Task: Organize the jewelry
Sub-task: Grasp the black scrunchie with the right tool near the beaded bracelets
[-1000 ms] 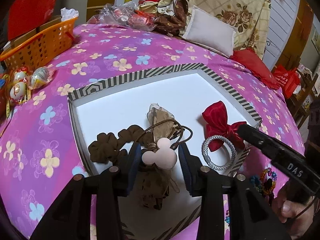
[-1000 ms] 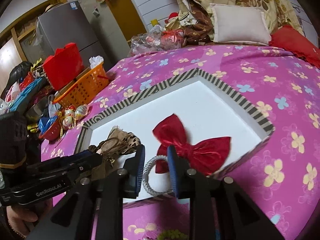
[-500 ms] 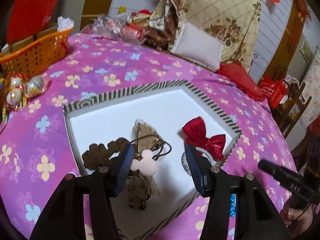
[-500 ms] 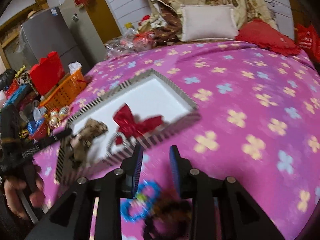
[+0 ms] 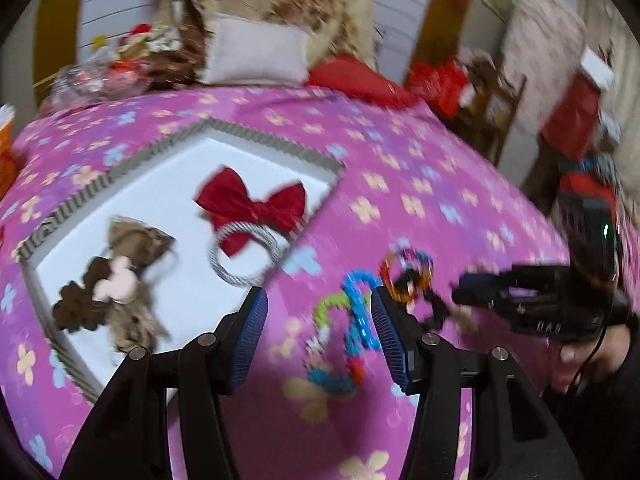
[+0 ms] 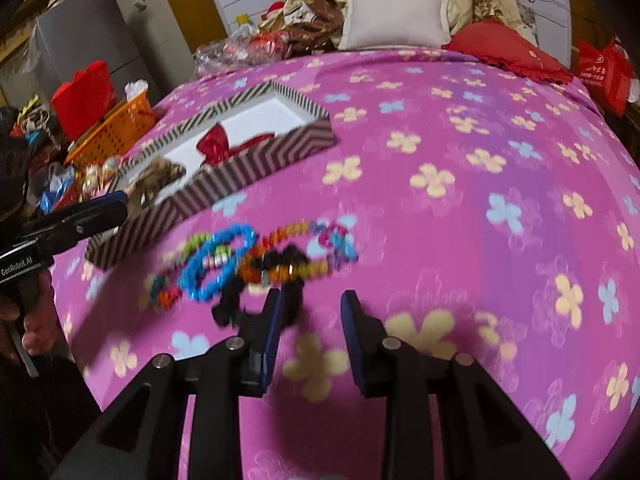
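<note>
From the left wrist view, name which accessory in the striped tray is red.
The red bow near the tray's far corner, partly overlapping the silver ring. The pieces left of it are brown, with one pale pink mouse-shaped charm.

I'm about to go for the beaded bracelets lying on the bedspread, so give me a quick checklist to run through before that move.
1. Left gripper jaws apart, nothing pinched: ok.
2. Right gripper holding nothing: ok, its jaws are just opening.
3. Blue bracelet in line with the left gripper: ok.
4. Bracelets separate from each other: not ok; blue, orange bracelet and black piece overlap.
5. Free space in the striped box: ok.
6. Sharp view: not ok, blurred.
</note>
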`<control>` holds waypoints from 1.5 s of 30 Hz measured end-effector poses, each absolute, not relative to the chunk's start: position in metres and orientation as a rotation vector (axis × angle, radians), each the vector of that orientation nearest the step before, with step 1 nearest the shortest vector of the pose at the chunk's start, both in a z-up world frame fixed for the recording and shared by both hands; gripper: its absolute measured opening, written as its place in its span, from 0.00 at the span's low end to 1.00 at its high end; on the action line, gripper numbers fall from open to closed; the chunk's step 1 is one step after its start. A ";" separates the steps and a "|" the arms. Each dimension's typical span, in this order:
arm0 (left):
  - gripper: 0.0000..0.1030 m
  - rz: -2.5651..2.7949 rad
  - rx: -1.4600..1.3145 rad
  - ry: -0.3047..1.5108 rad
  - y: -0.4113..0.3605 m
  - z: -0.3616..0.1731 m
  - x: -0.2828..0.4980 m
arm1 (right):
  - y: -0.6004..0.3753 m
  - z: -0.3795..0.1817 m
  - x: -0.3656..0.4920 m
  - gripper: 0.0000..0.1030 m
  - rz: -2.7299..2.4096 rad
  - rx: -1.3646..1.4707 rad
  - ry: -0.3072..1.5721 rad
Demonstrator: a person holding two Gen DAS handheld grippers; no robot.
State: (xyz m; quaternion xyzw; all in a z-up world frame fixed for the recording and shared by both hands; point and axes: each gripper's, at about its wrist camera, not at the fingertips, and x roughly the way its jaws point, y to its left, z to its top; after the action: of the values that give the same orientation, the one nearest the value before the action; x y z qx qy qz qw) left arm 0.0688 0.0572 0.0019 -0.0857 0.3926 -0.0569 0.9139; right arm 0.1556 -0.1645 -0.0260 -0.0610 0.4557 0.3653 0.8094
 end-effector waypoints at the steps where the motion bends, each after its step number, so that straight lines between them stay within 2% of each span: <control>1: 0.31 -0.117 -0.158 0.827 0.053 -0.002 0.070 | -0.164 -0.028 0.154 0.30 0.788 -0.133 0.979; 7: 0.31 -0.089 -0.133 0.899 0.054 -0.021 0.070 | -0.161 -0.031 0.150 0.30 0.826 -0.130 0.993; 9: 0.31 -0.089 -0.135 0.915 0.056 -0.026 0.070 | -0.161 -0.029 0.149 0.38 0.819 -0.127 0.986; 11: 0.31 -0.103 -0.127 0.931 0.053 -0.030 0.072 | -0.160 -0.027 0.150 0.42 0.811 -0.130 0.981; 19: 0.31 -0.079 -0.055 0.953 0.040 -0.040 0.083 | -0.159 -0.029 0.149 0.42 0.808 -0.142 0.987; 21: 0.26 -0.073 -0.062 0.947 0.041 -0.040 0.083 | -0.159 -0.028 0.149 0.42 0.809 -0.141 0.985; 23: 0.04 -0.064 -0.055 0.947 0.040 -0.040 0.084 | -0.159 -0.028 0.149 0.42 0.808 -0.141 0.983; 25: 0.00 -0.037 -0.013 0.946 0.036 -0.041 0.085 | -0.159 -0.028 0.149 0.42 0.806 -0.145 0.983; 39: 0.00 0.069 -0.111 0.976 0.066 -0.038 0.081 | -0.129 -0.033 0.127 0.42 0.934 -0.265 0.968; 45: 0.00 0.020 -0.122 0.908 0.065 -0.021 0.074 | -0.132 -0.024 0.129 0.42 0.905 -0.250 0.927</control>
State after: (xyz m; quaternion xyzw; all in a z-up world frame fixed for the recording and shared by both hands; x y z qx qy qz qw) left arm 0.0739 0.0646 -0.0208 -0.0589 0.4384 0.0095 0.8968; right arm 0.1292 -0.1315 -0.0241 -0.1160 0.4308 0.4205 0.7900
